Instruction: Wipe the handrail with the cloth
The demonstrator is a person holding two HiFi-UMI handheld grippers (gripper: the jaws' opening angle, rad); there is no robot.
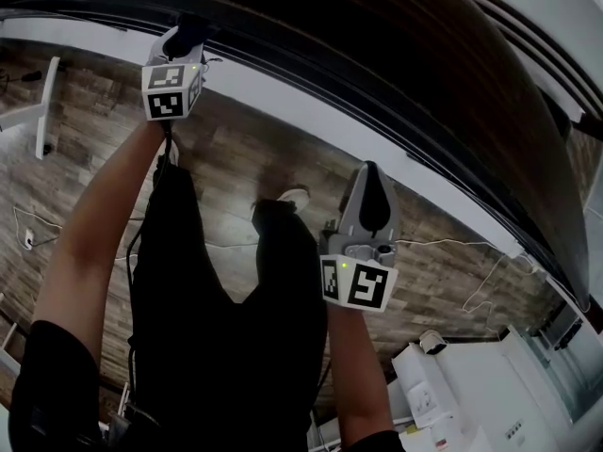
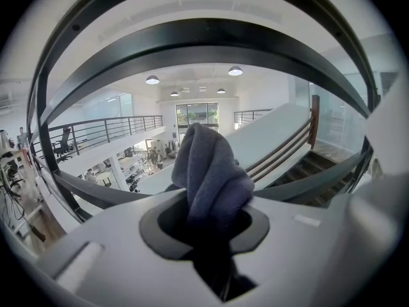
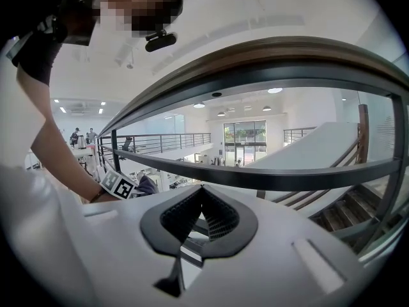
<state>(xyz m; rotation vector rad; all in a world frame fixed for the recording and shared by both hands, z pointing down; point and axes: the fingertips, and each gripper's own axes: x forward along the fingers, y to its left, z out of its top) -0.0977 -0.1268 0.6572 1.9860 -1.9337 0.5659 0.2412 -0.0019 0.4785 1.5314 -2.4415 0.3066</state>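
The handrail [image 1: 405,64] is a dark wooden band curving across the top of the head view, with black metal rails under it. My left gripper [image 1: 188,32] is up at its left end, shut on a grey-blue cloth [image 2: 211,174] that bulges out between the jaws. The rail's dark bars [image 2: 204,36] arch close above the cloth; contact cannot be told. My right gripper [image 1: 372,175] hangs lower, just below the railing and apart from it, its jaws closed tip to tip [image 3: 203,192] on nothing. From the right gripper view the handrail [image 3: 268,53] runs overhead and the cloth [image 3: 146,184] shows at far left.
A black lower rail [image 3: 287,174] crosses just beyond the right jaws. Below are the wooden floor [image 1: 236,158], my dark trousers and a shoe [image 1: 295,196], loose cables and white equipment [image 1: 452,384] at bottom right. Beyond the railing lies an open atrium with a staircase [image 2: 300,165].
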